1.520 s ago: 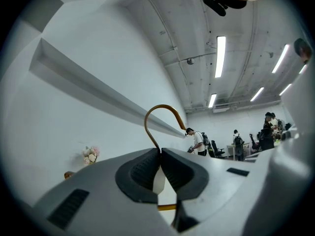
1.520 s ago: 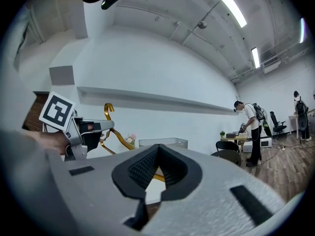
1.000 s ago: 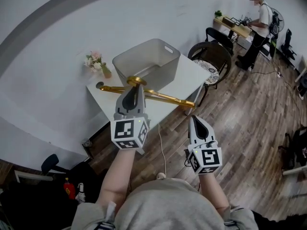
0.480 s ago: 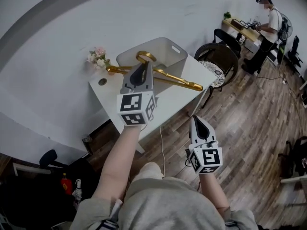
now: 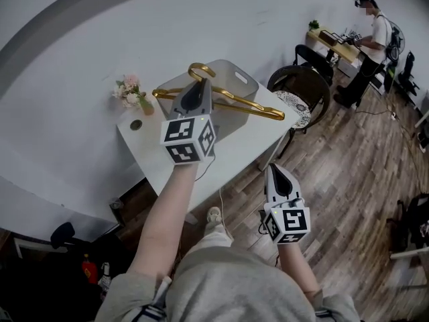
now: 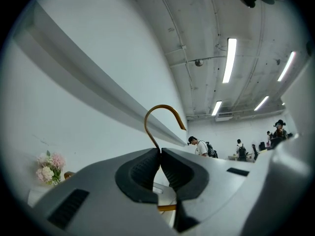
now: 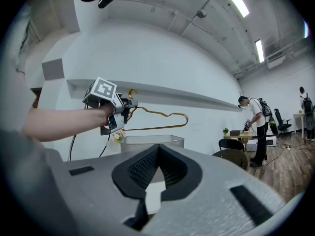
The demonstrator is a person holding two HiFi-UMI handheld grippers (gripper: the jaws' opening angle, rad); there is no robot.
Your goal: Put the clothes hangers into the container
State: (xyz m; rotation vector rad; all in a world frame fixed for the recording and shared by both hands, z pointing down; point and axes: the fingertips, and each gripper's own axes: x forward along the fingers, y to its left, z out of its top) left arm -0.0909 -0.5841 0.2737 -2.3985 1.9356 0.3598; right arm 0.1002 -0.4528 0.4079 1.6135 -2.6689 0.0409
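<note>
Hanger [image 5: 249, 106] risen over container [image 5: 243, 79]; left gripper [image 5: 198, 87] apparently hides its neck.

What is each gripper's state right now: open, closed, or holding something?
Left gripper: closed on the neck of the gold clothes hanger.
Right gripper: closed, nothing between its jaws.

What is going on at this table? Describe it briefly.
A person holds a gripper in each hand. The left gripper has its jaws shut on a gold clothes hanger just below its hook, holding it above the grey container on the white table; it is not in yet. The right gripper is shut and empty, lower down beside the table.
</note>
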